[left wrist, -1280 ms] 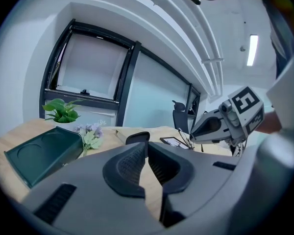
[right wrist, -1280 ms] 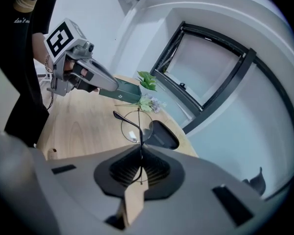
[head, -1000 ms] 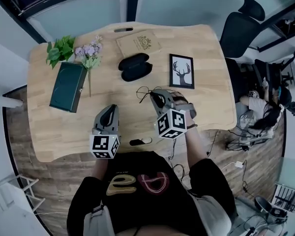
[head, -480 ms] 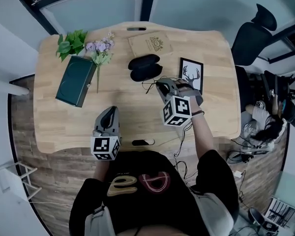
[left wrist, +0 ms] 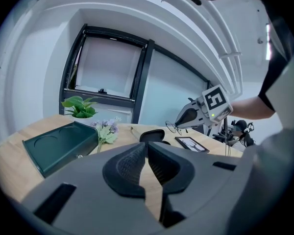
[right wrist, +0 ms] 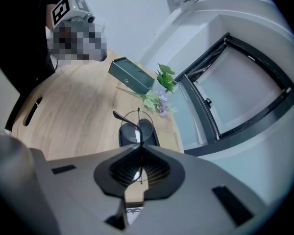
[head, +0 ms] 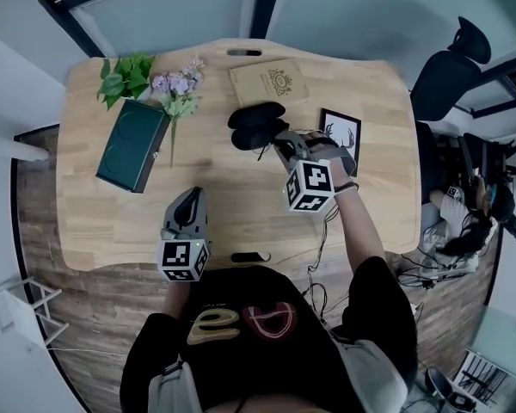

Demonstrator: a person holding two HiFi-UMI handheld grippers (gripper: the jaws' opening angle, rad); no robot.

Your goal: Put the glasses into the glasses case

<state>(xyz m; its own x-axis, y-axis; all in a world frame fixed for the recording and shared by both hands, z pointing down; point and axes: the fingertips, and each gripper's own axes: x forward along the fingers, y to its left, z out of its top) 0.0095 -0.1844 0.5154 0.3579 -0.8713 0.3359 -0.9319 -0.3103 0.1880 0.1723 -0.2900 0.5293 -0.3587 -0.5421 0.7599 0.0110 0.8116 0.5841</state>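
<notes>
1. Plainly, the right gripper is the one at work: its jaws are closed on the thin wire frame of the glasses, which stick out ahead of the jaw tips with one round lens foremost.
2. Straight ahead of those jaws and a little below lies the glasses case, dark, on the desk. In the head view it shows two dark halves, so it appears to lie open.
3. The relation that matters is this: in the right gripper view the lens sits directly over the case, so the glasses are lined up with it along the way the jaws point.
4. In the head view the case's long axis runs roughly across the direction of the right jaws.
5. Whether the lens already touches the case cannot be told from any view.
6. The left gripper is well apart from the case, nearer the person. Its jaws are closed with nothing between them, and the case lies far ahead of them and slightly to their right.
7. By this reading, the coming move calls for lowering the glasses into the case's hollow with their length turned along the case, then letting go.
</notes>
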